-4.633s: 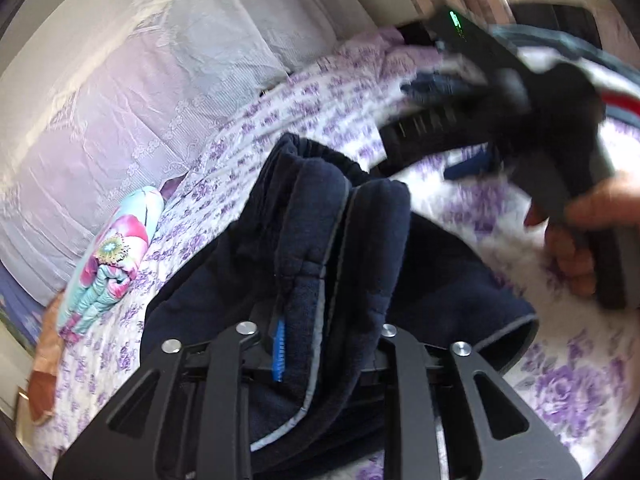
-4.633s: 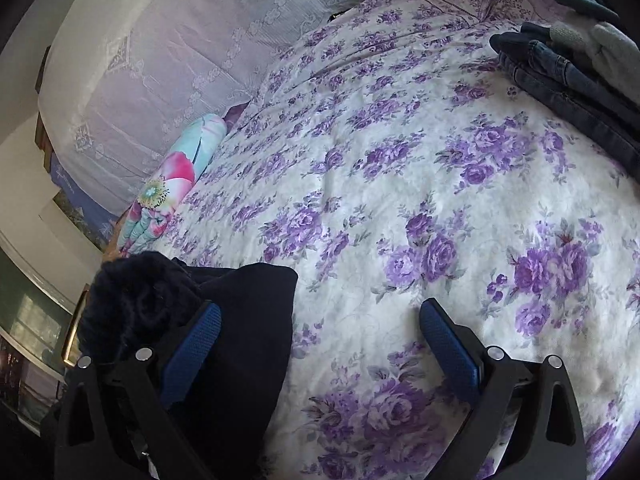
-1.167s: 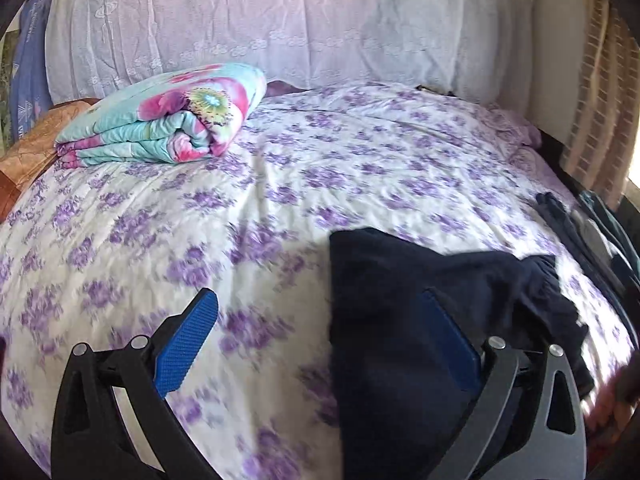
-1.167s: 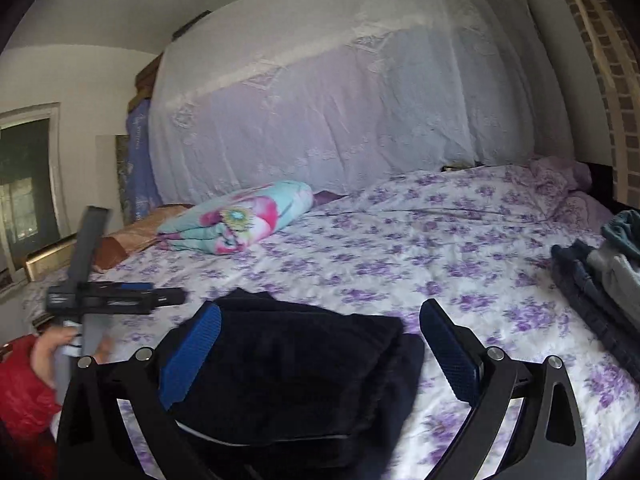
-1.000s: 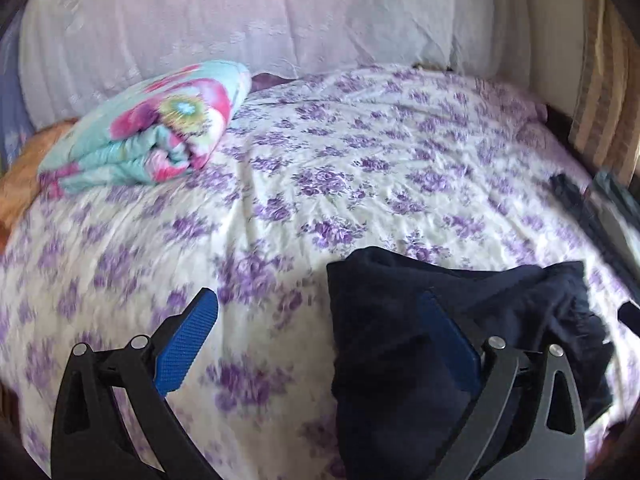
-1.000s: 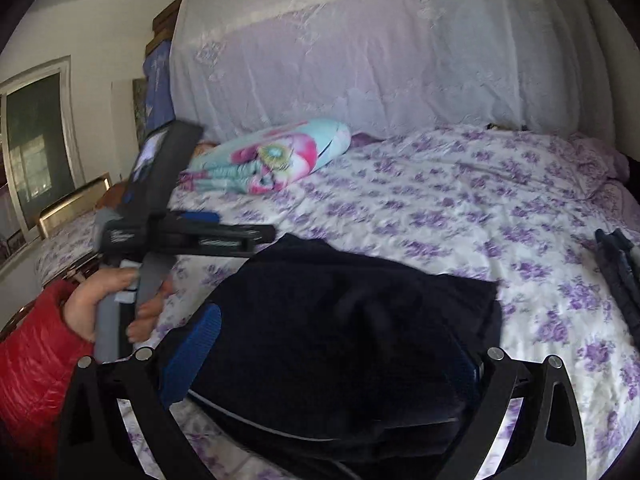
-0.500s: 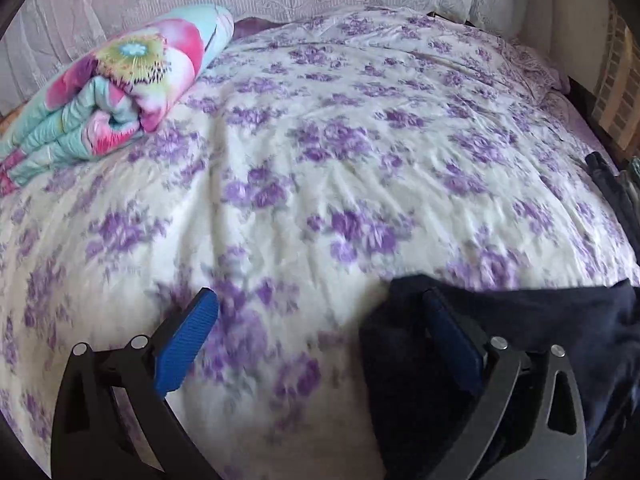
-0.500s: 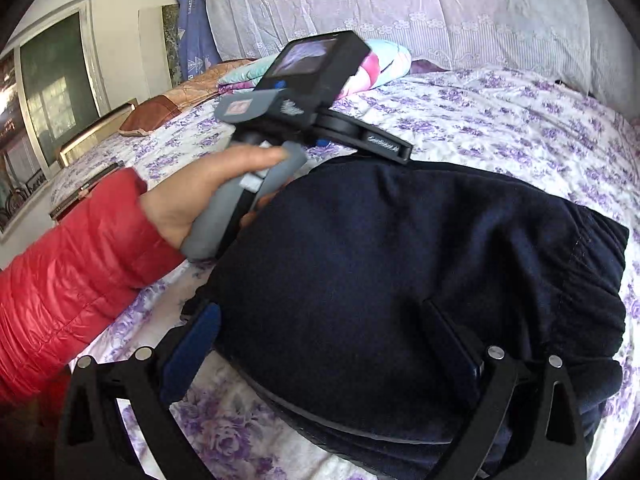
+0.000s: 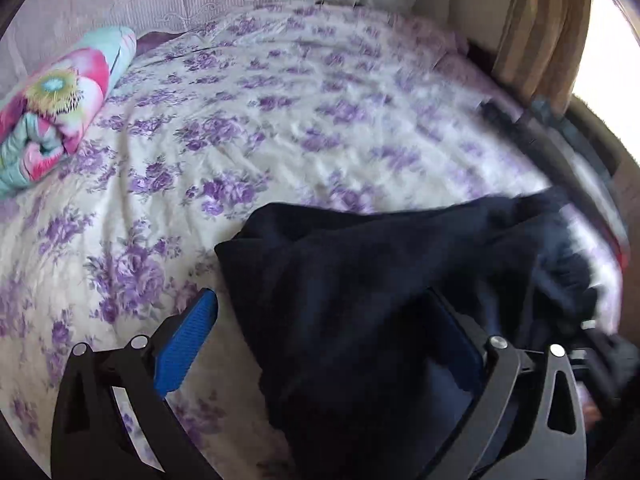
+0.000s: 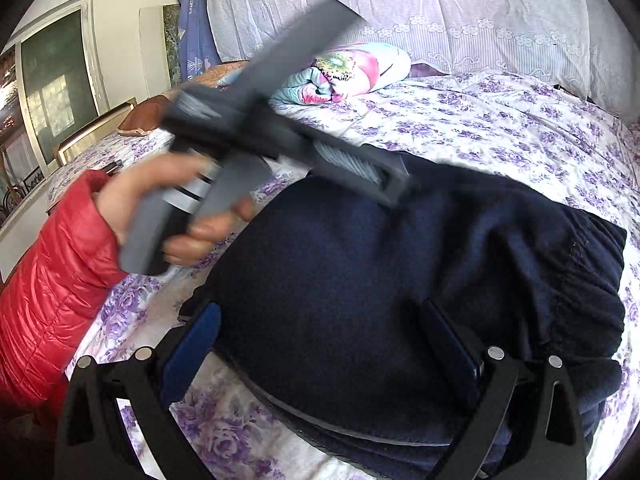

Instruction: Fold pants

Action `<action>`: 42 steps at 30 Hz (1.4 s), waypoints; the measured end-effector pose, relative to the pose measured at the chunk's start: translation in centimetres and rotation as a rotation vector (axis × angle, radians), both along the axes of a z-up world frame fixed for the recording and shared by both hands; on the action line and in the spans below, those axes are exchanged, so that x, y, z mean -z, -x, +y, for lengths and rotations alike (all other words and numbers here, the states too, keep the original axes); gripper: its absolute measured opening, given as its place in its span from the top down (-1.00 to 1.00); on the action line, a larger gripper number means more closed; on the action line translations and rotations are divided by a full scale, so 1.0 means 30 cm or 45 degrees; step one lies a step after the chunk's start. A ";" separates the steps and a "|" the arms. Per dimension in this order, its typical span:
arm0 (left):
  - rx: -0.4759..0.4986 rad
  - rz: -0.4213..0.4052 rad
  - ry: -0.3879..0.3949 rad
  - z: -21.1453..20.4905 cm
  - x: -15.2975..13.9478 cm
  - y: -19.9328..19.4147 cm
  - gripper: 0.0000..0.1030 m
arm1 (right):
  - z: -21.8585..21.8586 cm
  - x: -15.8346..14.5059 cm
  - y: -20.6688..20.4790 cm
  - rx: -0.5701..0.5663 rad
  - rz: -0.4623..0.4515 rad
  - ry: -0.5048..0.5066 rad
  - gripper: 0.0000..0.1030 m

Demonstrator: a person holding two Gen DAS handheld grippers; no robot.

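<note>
A: Far left of the right wrist view, what shows?

B: A red sleeve [image 10: 48,280], and the hand [image 10: 188,216] coming out of it wrapped round the grey grip of the left gripper [image 10: 394,192]. That tool is motion-blurred and reaches over the near edge of the pants [image 10: 400,280]. From this side I cannot tell how far apart its fingers stand.

A: And in its own camera?

B: There the left gripper [image 9: 320,340] is spread wide. Its left blue pad [image 9: 186,342] sits over bare bedspread [image 9: 280,120], its right pad over the pants [image 9: 380,300], and nothing is pinched between them.

A: Further left in that view?

B: A rolled floral quilt [image 9: 52,104] at the edge of the bed, well apart from the pants. The same quilt [image 10: 344,76] lies beyond them in the other view, near a lace cover [image 10: 440,12].

A: The pants themselves?

B: Dark navy, lying in a folded bundle on the purple-flowered bedspread [image 10: 500,120], the gathered waistband to the right.

A: The right gripper [image 10: 320,344]?

B: Also wide open. The pants lie under and between its fingers, but neither pad is pressing the cloth; it grips nothing.

A: Far right?

B: In the left wrist view, dark blurred clothes [image 9: 560,148] along the bed's edge, below a striped curtain [image 9: 536,28].
</note>
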State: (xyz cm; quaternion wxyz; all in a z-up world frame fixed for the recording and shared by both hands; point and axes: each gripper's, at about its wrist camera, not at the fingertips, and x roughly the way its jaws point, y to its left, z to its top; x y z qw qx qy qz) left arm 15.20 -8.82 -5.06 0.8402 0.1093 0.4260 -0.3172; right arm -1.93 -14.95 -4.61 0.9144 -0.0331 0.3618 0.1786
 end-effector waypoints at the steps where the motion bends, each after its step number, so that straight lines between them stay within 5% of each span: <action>1: -0.024 0.011 -0.002 -0.008 0.010 -0.024 -0.92 | 0.001 0.000 0.001 0.004 0.000 0.001 -0.93; 4: -0.177 0.087 0.076 0.017 0.019 -0.153 -0.92 | 0.002 -0.004 0.002 0.006 -0.003 0.003 -0.93; 7: -0.335 -0.021 -0.088 0.003 0.038 -0.203 -0.92 | 0.003 -0.004 0.005 0.006 -0.006 0.010 -0.93; 12: -0.334 -0.021 0.285 0.134 -0.133 -0.114 -0.90 | 0.000 -0.005 0.004 0.003 -0.008 0.000 -0.93; 15: -0.175 0.021 0.376 0.078 -0.228 -0.069 -0.90 | -0.004 -0.005 -0.002 0.003 -0.009 -0.002 -0.93; 19: 0.014 0.076 0.148 -0.147 -0.160 -0.042 -0.90 | -0.004 -0.004 -0.001 0.004 -0.009 -0.003 -0.93; 23: 0.132 0.224 -0.057 -0.274 0.016 -0.060 -0.92 | -0.002 -0.001 -0.001 0.012 -0.003 0.004 -0.93; 25: 0.117 0.237 -0.042 -0.275 0.014 -0.098 -0.92 | -0.003 -0.003 -0.002 0.012 -0.006 0.000 -0.93; 29: -0.176 0.023 -0.230 -0.278 0.010 -0.195 -0.90 | 0.000 -0.003 -0.003 0.015 -0.005 0.008 -0.93; 32: -0.192 -0.013 0.082 -0.138 -0.076 -0.161 -0.90 | 0.001 -0.003 -0.002 0.013 -0.006 0.008 -0.93; 34: -0.237 -0.011 0.174 -0.018 -0.133 -0.145 -0.90 | 0.001 -0.001 -0.006 0.011 -0.004 0.007 -0.93; 37: -0.225 0.010 0.247 0.108 -0.165 -0.139 -0.90 | -0.002 -0.001 -0.007 0.010 -0.006 0.001 -0.93; 42: -0.188 0.250 0.233 0.210 -0.002 -0.091 -0.90 | -0.005 0.000 -0.006 0.010 -0.007 0.000 -0.93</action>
